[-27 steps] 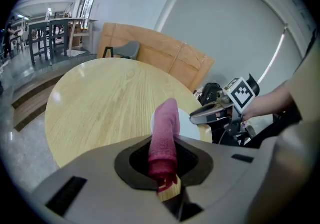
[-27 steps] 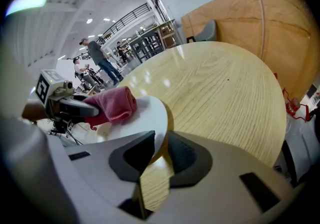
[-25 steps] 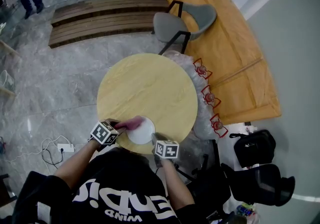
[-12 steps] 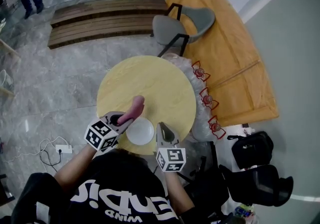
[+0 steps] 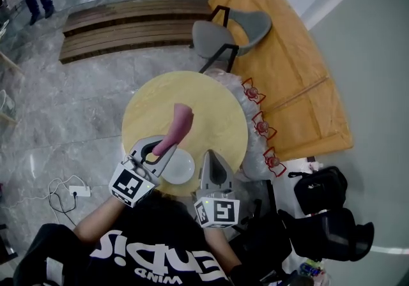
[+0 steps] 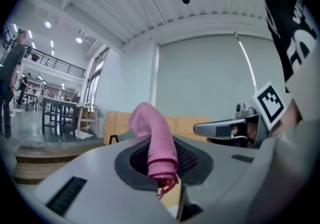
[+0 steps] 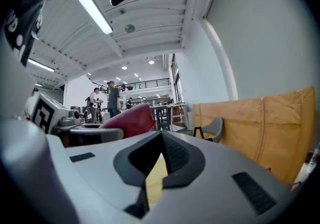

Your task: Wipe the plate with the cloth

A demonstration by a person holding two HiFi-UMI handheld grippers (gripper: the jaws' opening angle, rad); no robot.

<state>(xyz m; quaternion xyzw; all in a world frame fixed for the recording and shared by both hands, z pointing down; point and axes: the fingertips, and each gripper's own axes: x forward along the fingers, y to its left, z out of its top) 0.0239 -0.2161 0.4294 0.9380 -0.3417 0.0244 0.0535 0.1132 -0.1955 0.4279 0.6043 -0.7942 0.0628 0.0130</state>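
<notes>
"Pink cloth (image 5: 177, 126), where's it at?" (checker)

"Pinched in the left gripper (image 5: 160, 149). Left gripper view shows the jaws clamped on the cloth's lower end, with the rest sticking out past them. In the head view it points toward 1 o'clock, over the wooden table (image 5: 211, 99)." (tagger)

"Plate?"

"White plate (image 5: 177, 167), flat on the table at its 6 o'clock edge. Nothing on it that I can see. The cloth isn't touching it."

"Right gripper?"

"Right gripper (image 5: 211, 154) is at the plate's 2 o'clock. Jaws are fully together and empty, only table shows in the slit below them in its own view."

"So which step?"

"My call is a gap between strokes, or wiping is over. Both grippers point level and clear of the plate. I can't tell from this which one, since the plate looks clean either way."

"Next move if not done?"

"I reckon the left gripper tips down toward 5 o'clock and lays the loose cloth end on the plate face. The right gripper would have to open first if it's meant to steady the rim."
</notes>
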